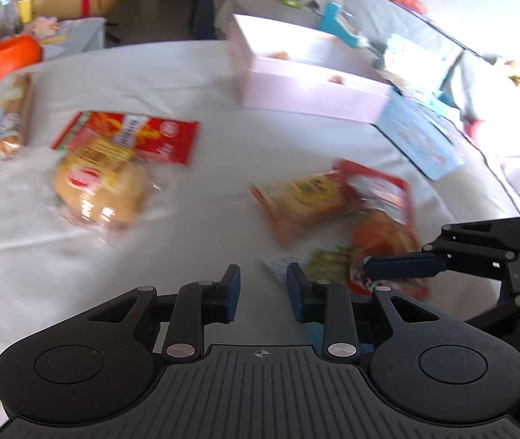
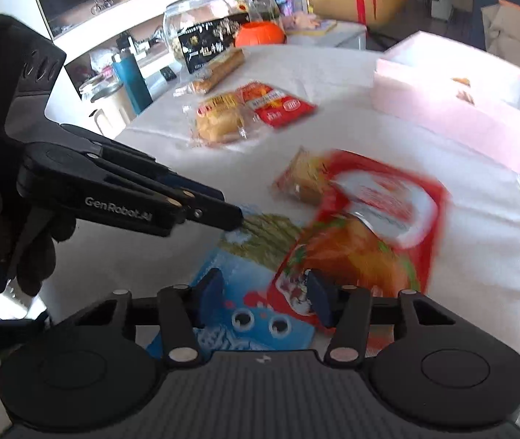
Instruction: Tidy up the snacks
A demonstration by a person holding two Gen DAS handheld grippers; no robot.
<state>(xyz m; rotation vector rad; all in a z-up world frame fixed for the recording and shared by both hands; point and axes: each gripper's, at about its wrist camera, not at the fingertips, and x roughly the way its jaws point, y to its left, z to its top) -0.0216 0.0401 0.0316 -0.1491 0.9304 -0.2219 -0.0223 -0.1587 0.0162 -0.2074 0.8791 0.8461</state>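
Near edge of the surface (image 2: 369, 73): blue snack bag (image 2: 245, 314), red chip bag (image 2: 362, 241) overlapping it.
Right hand-held gripper (image 2: 264, 297): part-closed, straddling both bags' edges; grip unclear.
Left hand-held gripper (image 2: 240, 217): nearly closed, empty, tip at blue bag.
Far side: pink box (image 2: 453, 109), likely destination.
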